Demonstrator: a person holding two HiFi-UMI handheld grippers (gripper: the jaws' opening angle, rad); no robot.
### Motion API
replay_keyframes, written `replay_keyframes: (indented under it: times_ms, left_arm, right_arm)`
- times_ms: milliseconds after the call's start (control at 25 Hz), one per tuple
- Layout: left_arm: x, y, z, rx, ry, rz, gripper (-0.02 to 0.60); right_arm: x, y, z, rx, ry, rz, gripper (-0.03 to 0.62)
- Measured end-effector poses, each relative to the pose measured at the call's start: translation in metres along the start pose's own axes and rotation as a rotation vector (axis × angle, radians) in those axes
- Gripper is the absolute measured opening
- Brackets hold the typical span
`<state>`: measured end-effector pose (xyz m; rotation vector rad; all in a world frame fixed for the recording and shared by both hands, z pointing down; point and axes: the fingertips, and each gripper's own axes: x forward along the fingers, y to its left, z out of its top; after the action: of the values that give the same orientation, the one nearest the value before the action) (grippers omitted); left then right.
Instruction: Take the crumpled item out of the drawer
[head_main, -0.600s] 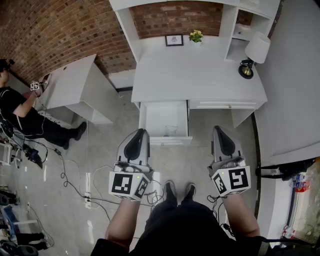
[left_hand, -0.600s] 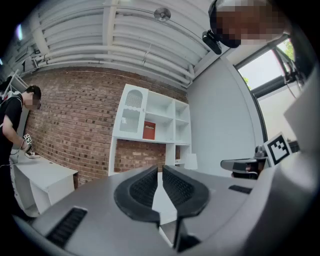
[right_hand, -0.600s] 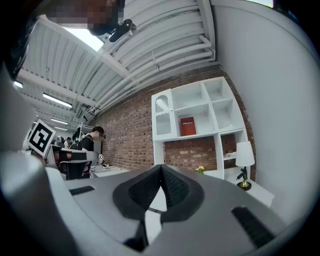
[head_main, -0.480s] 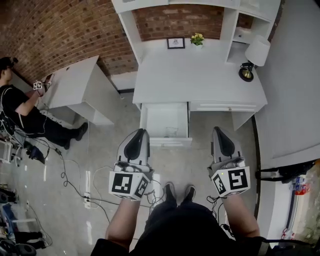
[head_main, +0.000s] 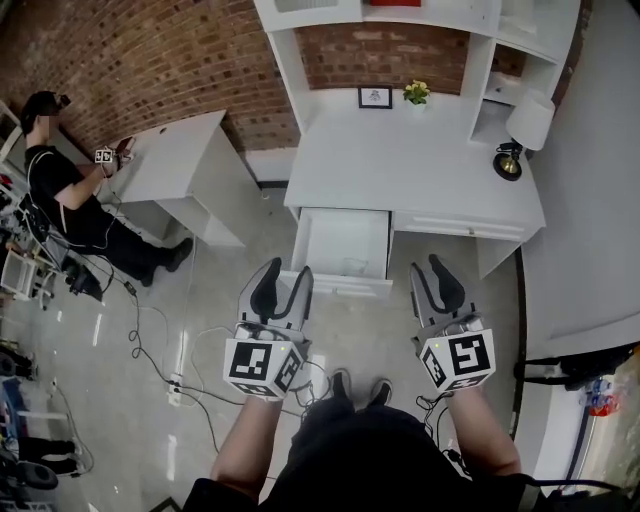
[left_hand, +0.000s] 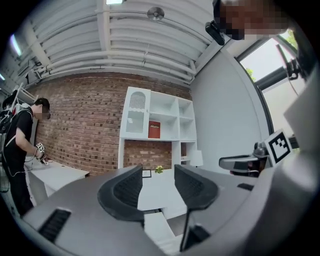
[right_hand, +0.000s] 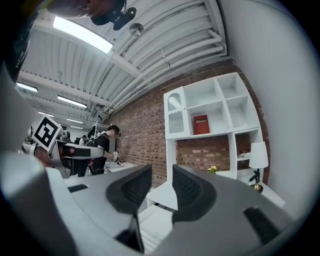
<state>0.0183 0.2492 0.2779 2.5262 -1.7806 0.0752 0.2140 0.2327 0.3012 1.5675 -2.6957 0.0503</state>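
Note:
The white desk has its left drawer pulled open. A small, pale crumpled item lies near the drawer's front; its detail is too faint to make out. My left gripper hovers over the floor just in front of the drawer's front edge, open and holding nothing. My right gripper hangs in front of the shut right drawer, also open and holding nothing. In the left gripper view the left gripper points at the desk. In the right gripper view the right gripper faces the desk's corner.
A lamp, a framed picture and a small flower pot stand at the back of the desk under white shelves. A person sits at a second white desk on the left. Cables and a power strip lie on the floor.
The head view has shifted, so the desk and drawer sit lower and further right. Both grippers now show two fingers spread apart; before, each looked like one closed shape.

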Motion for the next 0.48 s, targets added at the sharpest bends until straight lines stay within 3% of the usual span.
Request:
replay_keyframes:
  times_ms: [240,480]
  left_arm:
    - [-0.021,0.014,0.001,0.009,-0.004,0.069,0.212]
    - [-0.012,0.030,0.002,-0.004,-0.012,0.069,0.213]
  right_arm:
    - [0.005,0.011,0.003,0.008,-0.022,0.051,0.144]
    - [0.019,0.011,0.008,-0.016,-0.021,0.048,0.144]
